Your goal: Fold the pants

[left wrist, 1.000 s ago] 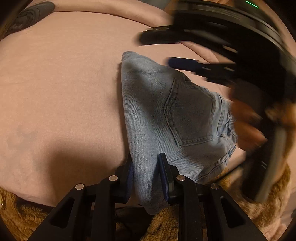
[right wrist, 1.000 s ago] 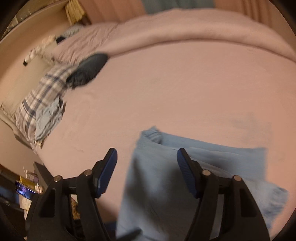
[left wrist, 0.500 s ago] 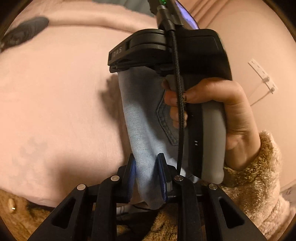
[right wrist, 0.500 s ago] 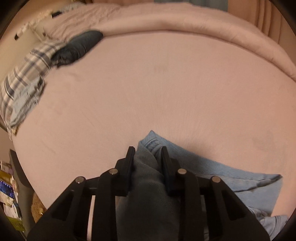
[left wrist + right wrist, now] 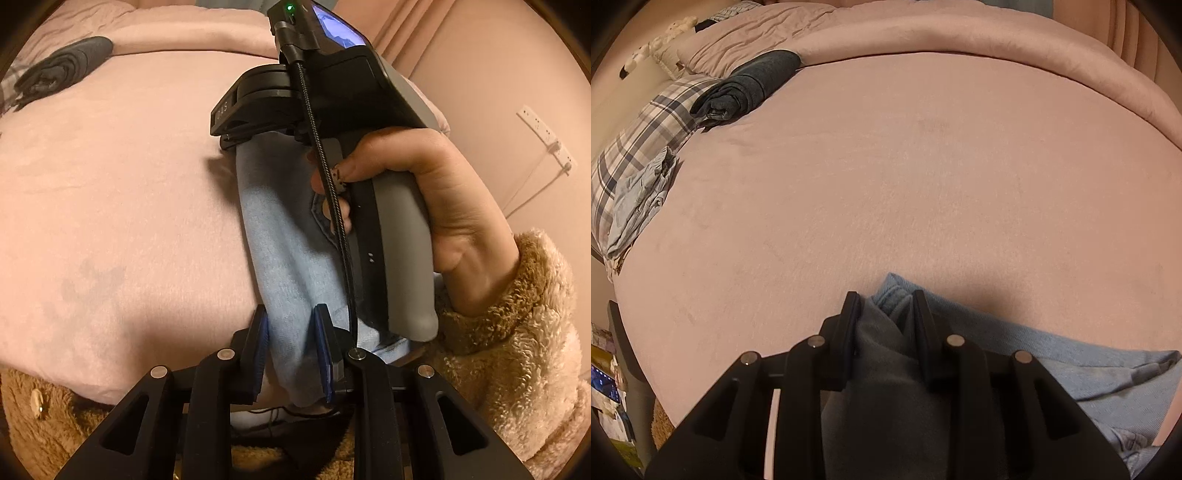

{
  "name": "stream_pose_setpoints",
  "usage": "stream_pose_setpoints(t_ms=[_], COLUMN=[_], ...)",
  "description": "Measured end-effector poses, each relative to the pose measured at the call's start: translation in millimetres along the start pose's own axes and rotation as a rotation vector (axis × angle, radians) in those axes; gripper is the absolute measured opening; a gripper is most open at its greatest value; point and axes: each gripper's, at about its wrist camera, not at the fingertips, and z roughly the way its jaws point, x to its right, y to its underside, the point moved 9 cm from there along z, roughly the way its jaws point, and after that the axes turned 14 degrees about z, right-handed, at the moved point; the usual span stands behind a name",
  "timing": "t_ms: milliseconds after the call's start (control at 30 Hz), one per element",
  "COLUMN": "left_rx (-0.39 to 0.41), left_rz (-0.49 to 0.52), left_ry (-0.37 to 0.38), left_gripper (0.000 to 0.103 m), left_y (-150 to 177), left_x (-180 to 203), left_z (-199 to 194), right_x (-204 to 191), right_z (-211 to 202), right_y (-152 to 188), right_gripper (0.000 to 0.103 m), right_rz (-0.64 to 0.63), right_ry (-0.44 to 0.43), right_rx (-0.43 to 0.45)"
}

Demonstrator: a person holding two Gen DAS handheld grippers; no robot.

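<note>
The jeans (image 5: 284, 258) lie on the pink bed (image 5: 122, 206), their folded edge running straight away from her; the left gripper (image 5: 290, 354) pinches its near end, the right gripper (image 5: 884, 325) clamps the far end

The right gripper (image 5: 884, 314) pinches a bunched fold of the light blue pants (image 5: 1071, 365) near the front of the pink bed (image 5: 905, 177), while dark folded clothes (image 5: 750, 88) lie far left.

Pink bed (image 5: 923, 166) w/ plaid pillow (image 5: 639, 147), pink wall (image 5: 498, 92) w/ outlet (image 5: 535, 125), warm dim light.
</note>
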Motion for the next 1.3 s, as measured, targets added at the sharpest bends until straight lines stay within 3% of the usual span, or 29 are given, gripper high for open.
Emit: stream_pose_setpoints(t_ms=[500, 667, 733, 800, 867, 933, 1033, 1100, 1200, 1267, 1300], left_rx=[-0.009, -0.093, -0.103, -0.091, -0.081, -0.079, -0.095, -0.102, -0.098, -0.067, -0.049], left_rz=[-0.008, -0.025, -0.037, -0.039, -0.058, -0.064, -0.037, -0.012, 0.018, 0.024, 0.023], left_ry=[-0.005, 0.054, 0.031, 0.011, 0.048, 0.063, 0.046, 0.024, 0.000, -0.025, -0.035], left_gripper=[0.023, 0.023, 0.023, 0.023, 0.023, 0.024, 0.026, 0.027, 0.041, 0.064, 0.068], left_y=[35.9, 62.1, 70.3, 69.9, 67.6, 64.5, 63.0, 62.2, 60.3, 55.2, 52.5], left_x=[21.6, 31.1, 29.9, 28.0, 30.2, 32.3, 38.2, 42.4, 45.4, 43.2, 42.4], left_z=[-28.6, -33.4, -38.7, -46.2, -55.6, -60.4, -67.0, -70.8, -78.6, -88.8, -93.2], right_x=[-2.1, 1.0, 1.3, 1.8, 2.4, 4.5, 13.2, 24.6, 48.7, 63.7, 74.1], right_z=[-0.9, -3.2, -7.2, -15.5, -27.4, -48.8, -82.1, -104.8, -127.0, -136.4, -142.5], right_y=[-1.6, -3.6, -4.3, -3.6, -2.7, -1.0, 2.4, 6.6, 11.6, 14.9, 17.7], right_gripper=[0.029, 0.031, 0.031, 0.037, 0.058, 0.068, 0.073, 0.079, 0.082, 0.084, 0.085], right_rz=[0.012, 0.040, 0.046, 0.060, 0.079, 0.101, 0.107, 0.100, 0.128, 0.166, 0.196], right_ry=[-0.005, -0.048, -0.063, -0.079, -0.109, -0.159, -0.188, -0.163, -0.110, -0.103, -0.106], right_rx=[0.029, 0.036, 0.037, 0.028, 0.032, 0.051, 0.103, 0.156, 0.203, 0.219, 0.229])
